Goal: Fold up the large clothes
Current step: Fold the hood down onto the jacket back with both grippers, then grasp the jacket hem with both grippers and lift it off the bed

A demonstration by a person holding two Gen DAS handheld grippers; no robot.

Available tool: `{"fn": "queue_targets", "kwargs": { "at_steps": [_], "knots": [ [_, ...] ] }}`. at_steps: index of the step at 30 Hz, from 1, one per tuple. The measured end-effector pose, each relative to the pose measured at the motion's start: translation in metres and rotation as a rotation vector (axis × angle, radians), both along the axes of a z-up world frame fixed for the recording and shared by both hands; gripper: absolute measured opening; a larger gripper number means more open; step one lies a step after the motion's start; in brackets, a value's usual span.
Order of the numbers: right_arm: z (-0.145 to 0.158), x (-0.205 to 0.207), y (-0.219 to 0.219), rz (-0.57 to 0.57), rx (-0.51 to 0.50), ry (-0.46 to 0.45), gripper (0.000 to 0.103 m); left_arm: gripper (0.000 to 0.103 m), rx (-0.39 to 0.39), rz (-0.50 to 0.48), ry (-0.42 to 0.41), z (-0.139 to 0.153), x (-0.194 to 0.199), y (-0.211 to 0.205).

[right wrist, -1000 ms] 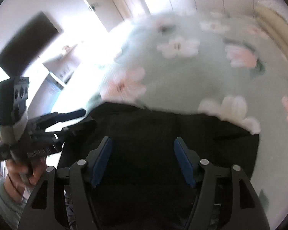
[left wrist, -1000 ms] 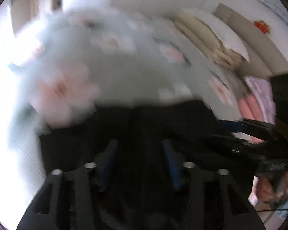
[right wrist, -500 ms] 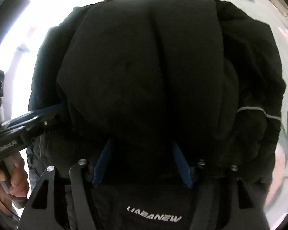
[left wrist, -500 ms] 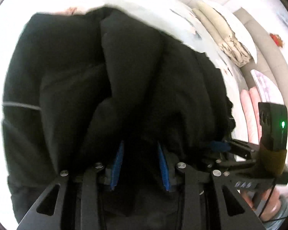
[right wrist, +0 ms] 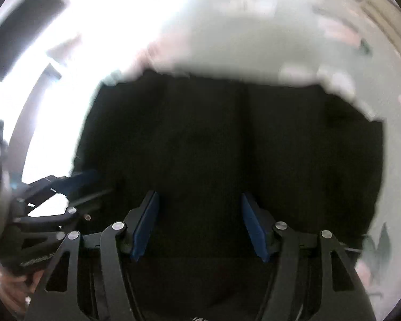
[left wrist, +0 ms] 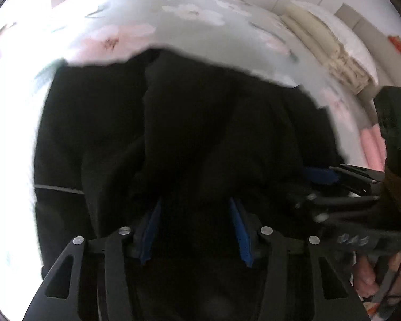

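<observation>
A large black garment (left wrist: 189, 133) lies bunched on a pale green bedspread with pink flowers (left wrist: 173, 18). My left gripper (left wrist: 195, 227) hangs just over its near part, blue pads apart with black cloth between them. The garment fills the right wrist view (right wrist: 227, 147) too. My right gripper (right wrist: 200, 227) stands wide apart over it. Each gripper shows in the other's view, the right one (left wrist: 320, 175) at the garment's right edge and the left one (right wrist: 83, 179) at its left edge. Whether cloth is pinched is hidden by the dark fabric.
Folded cream bedding (left wrist: 328, 45) and a white pillow lie at the bed's far right. Pink rolled items (left wrist: 371, 144) sit by the right edge. A dark screen (right wrist: 21, 26) hangs on the wall to the left. Bright window glare washes out the left side.
Half a second ago both grippers were narrower and deep in the garment, which filled the views. Now both have spread wider and pulled back, and the bedspread shows beyond the garment.
</observation>
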State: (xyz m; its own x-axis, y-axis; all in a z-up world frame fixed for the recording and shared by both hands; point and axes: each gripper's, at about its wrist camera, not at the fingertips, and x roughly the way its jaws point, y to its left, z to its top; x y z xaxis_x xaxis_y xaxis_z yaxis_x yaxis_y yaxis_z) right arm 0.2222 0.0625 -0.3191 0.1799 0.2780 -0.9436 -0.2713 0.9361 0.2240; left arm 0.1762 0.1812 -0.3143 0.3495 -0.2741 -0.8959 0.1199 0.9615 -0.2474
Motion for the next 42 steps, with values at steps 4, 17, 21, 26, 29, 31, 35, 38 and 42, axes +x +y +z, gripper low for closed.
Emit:
{"fn": "queue_targets", "kwargs": {
  "at_steps": [4,17,21,26,29,31,35,38,42],
  "knots": [
    [-0.025,-0.007,0.007,0.026,-0.033,-0.049,0.067,0.047,-0.125,0.051,-0.021,-0.005,-0.003,0.019],
    [0.008,-0.084,-0.008,0.139,-0.025,-0.044,0.061,0.037,-0.105,0.137,0.082,-0.002,-0.068,0.016],
    [-0.031,-0.08,-0.008,0.099,0.003,0.007,0.064,0.038,-0.212,0.218,0.074,-0.019,-0.068,0.029],
    [-0.016,-0.082,-0.013,0.082,0.036,0.035,0.065,0.037,-0.248,0.264,0.027,0.016,-0.099,0.049],
    [0.005,-0.094,-0.034,0.058,0.135,0.022,0.065,0.037,-0.177,0.283,-0.011,0.041,-0.129,0.064],
    [0.013,-0.111,-0.051,0.028,0.141,0.015,0.067,0.037,-0.146,0.307,0.005,0.046,-0.15,0.079],
    [0.003,-0.146,-0.09,-0.079,0.122,0.076,0.067,0.037,-0.11,0.36,0.069,0.042,-0.192,0.115],
    [-0.006,-0.179,-0.118,-0.153,0.114,0.112,0.067,0.037,-0.096,0.388,0.122,0.032,-0.224,0.139],
    [-0.008,-0.227,-0.139,-0.212,-0.018,0.121,0.067,0.037,-0.077,0.398,0.191,0.018,-0.259,0.165]
  ]
}}
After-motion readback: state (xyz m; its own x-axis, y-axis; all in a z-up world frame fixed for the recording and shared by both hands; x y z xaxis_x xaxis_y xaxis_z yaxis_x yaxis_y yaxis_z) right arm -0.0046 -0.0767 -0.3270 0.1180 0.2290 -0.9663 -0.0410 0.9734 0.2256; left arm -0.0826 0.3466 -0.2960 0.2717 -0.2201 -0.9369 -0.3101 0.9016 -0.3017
